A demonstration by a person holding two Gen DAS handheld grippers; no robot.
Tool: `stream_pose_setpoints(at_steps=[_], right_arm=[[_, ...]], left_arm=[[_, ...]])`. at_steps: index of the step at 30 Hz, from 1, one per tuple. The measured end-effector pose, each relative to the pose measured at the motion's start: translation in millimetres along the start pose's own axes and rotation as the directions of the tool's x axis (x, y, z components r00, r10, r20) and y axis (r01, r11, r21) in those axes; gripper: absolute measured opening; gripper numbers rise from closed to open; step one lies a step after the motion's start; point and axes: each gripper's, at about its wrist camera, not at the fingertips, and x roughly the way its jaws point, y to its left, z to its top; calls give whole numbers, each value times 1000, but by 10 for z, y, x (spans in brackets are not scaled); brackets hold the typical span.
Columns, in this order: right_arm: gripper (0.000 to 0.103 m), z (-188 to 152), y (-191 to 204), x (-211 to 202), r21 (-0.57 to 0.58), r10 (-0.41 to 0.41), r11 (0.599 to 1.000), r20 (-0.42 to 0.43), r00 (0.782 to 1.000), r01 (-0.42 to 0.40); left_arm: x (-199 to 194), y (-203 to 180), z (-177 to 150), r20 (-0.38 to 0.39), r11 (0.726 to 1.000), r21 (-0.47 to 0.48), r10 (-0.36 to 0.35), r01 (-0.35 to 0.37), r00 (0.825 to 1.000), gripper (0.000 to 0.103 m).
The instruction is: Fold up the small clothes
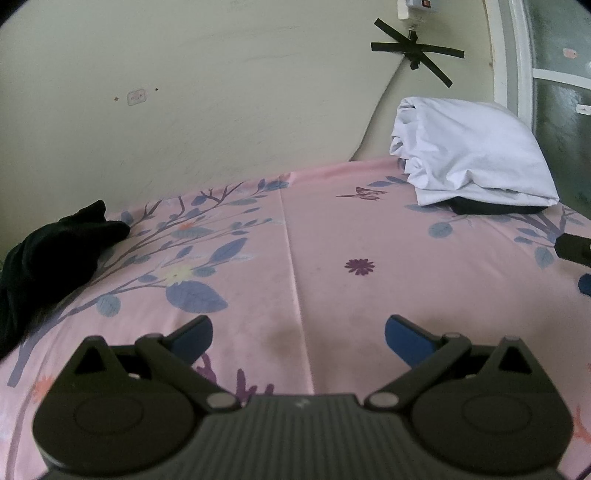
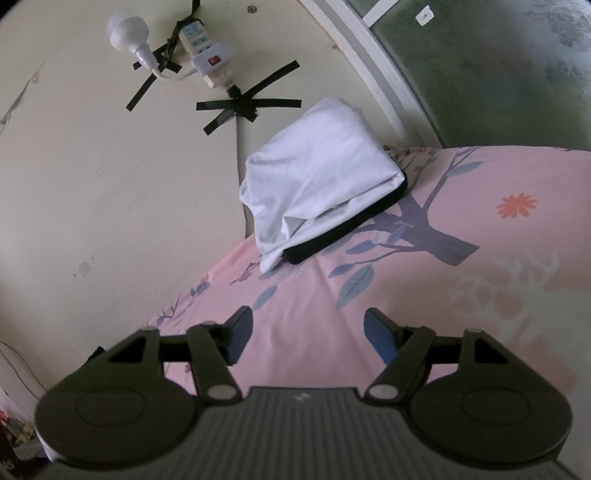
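A crumpled black garment (image 1: 48,254) lies at the left edge of the pink floral bedsheet (image 1: 332,240). A folded white garment (image 1: 472,155) rests on a folded black one (image 1: 495,208) at the back right, against the wall; the stack also shows in the right wrist view, white (image 2: 317,184) over black (image 2: 351,229). My left gripper (image 1: 298,334) is open and empty, low over the sheet's middle. My right gripper (image 2: 308,332) is open and empty over the sheet, short of the stack. Its dark tip (image 1: 574,247) shows at the left wrist view's right edge.
A cream wall (image 1: 184,92) borders the bed's far side, with a power strip (image 2: 207,51), bulb (image 2: 125,29) and black tape (image 2: 243,105) on it. A white-framed window (image 2: 480,74) stands at the right. The sheet (image 2: 480,258) extends right.
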Motion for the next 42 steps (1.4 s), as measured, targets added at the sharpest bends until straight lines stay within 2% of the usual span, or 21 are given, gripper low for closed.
stream_pose_setpoints(at_steps=[30, 42], right_arm=[[76, -20, 13, -37, 10, -8, 1000, 13, 1000, 8], [76, -18, 20, -36, 9, -9, 1000, 13, 1000, 9]], left_arm=[[17, 9, 0, -18, 1000, -4, 1, -1, 1000, 103], [-56, 17, -8, 24, 999, 19, -28, 27, 999, 103]])
